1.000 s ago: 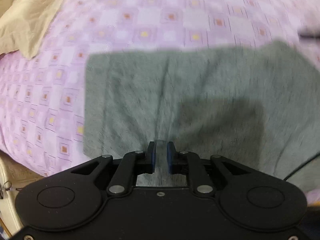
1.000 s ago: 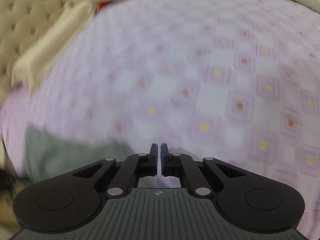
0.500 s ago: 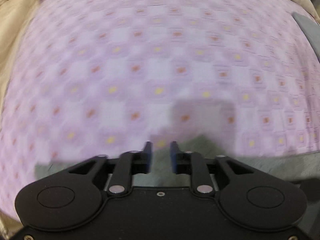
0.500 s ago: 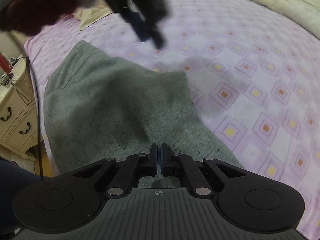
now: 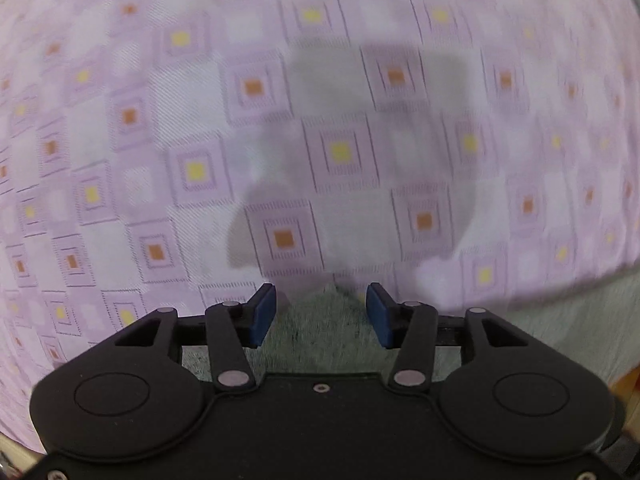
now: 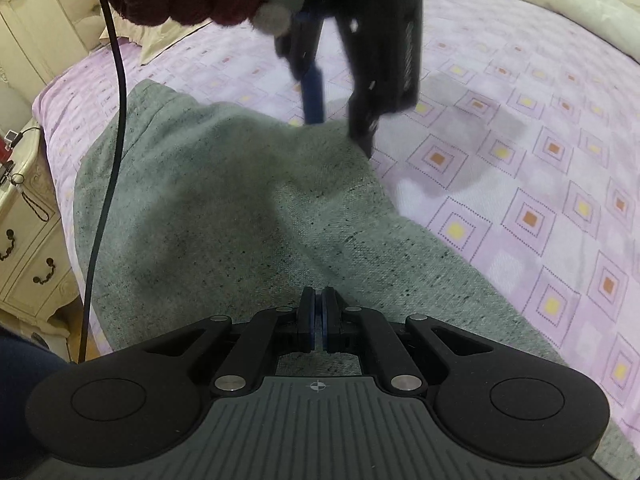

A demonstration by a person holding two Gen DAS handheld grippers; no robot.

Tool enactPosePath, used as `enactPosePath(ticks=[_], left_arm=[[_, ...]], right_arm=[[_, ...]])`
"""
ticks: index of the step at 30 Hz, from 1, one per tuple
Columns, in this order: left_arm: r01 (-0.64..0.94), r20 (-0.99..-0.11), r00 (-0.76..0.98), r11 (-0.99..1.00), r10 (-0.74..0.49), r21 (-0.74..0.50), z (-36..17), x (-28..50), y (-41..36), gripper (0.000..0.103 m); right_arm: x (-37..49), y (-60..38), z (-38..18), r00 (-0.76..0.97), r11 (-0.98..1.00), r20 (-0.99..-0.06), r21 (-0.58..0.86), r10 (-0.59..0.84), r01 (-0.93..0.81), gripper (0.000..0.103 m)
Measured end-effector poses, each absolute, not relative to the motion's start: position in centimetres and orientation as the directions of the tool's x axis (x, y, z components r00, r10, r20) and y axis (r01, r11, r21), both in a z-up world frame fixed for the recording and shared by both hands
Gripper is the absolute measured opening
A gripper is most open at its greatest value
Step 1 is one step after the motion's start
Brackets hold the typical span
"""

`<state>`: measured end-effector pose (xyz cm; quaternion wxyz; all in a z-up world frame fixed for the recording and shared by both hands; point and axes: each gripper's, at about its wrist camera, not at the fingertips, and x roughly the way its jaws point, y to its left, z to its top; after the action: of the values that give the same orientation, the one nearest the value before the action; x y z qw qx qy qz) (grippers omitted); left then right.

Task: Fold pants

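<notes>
A: Where are the pants point(image 6: 240, 216) right now?

B: The grey pants lie flat on the purple checked bedsheet point(image 6: 520, 184), along the sheet's edge nearest the cream nightstand point(image 6: 28, 216). One cloth corner points out onto the sheet.

A: And the tools?

B: The left gripper point(image 5: 321, 316) stands with its blue pads point(image 5: 262, 314) wide apart right over that corner, holding nothing. The right gripper point(image 6: 319, 320) has its jaws pressed together, low over the pants' near part; whether any cloth is pinched between them I cannot tell.

A: So the step in hand?

B: My guess is setting down a fold and letting go. To do it well, lift the left gripper straight off so the pads don't drag the corner, then check the edges line up against the sheet's squares and smooth any ridge toward the nightstand side before the next fold
</notes>
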<state>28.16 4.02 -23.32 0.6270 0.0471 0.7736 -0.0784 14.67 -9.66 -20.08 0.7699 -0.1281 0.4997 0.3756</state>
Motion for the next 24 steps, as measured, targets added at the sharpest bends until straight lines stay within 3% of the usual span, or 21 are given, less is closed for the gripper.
enactPosePath(ticks=[2,4,5,6,8,10,17,24], left_arm=[[0.211,-0.962,-0.273,0.977,0.020,-0.040,-24.7,27.6,3.8,0.056],[0.213,-0.964,-0.266,0.976,0.025,-0.033,-24.8,27.1,4.0,0.046],[0.194,-0.968,-0.251,0.980,0.006,-0.044,-24.3,26.8,4.4,0.033],[0.173,-0.971,-0.238,0.984,-0.007,-0.049,-23.9,26.6,4.8,0.026],[0.127,-0.982,-0.181,0.989,-0.050,-0.074,-22.3,25.2,6.0,0.023],[0.124,-0.989,-0.130,0.988,-0.074,-0.090,-20.9,23.7,6.7,0.020],[0.183,-0.998,-0.002,0.981,-0.071,-0.070,-17.7,17.8,7.7,0.015],[0.141,-0.997,0.045,0.988,-0.064,-0.057,-17.4,18.7,6.5,0.015]], right_arm=[[14.6,-9.4,-19.7,0.222,0.677,-0.865,0.168,0.450,-0.717,0.005],[14.4,-9.6,-18.6,0.257,0.664,-0.853,0.131,0.454,-0.736,0.005],[14.5,-10.0,-17.8,0.284,0.663,-0.842,0.112,0.458,-0.740,0.005],[14.7,-10.5,-17.1,0.311,0.664,-0.828,0.095,0.466,-0.742,0.009],[15.4,-11.7,-15.8,0.372,0.674,-0.799,0.056,0.473,-0.737,0.015],[16.9,-12.9,-15.3,0.393,0.685,-0.787,0.052,0.477,-0.727,0.029],[21.0,-14.7,-17.1,0.308,0.675,-0.849,0.075,0.429,-0.734,0.029],[16.0,-14.0,-17.3,0.071,0.494,-0.891,0.181,0.448,-0.850,0.029]])
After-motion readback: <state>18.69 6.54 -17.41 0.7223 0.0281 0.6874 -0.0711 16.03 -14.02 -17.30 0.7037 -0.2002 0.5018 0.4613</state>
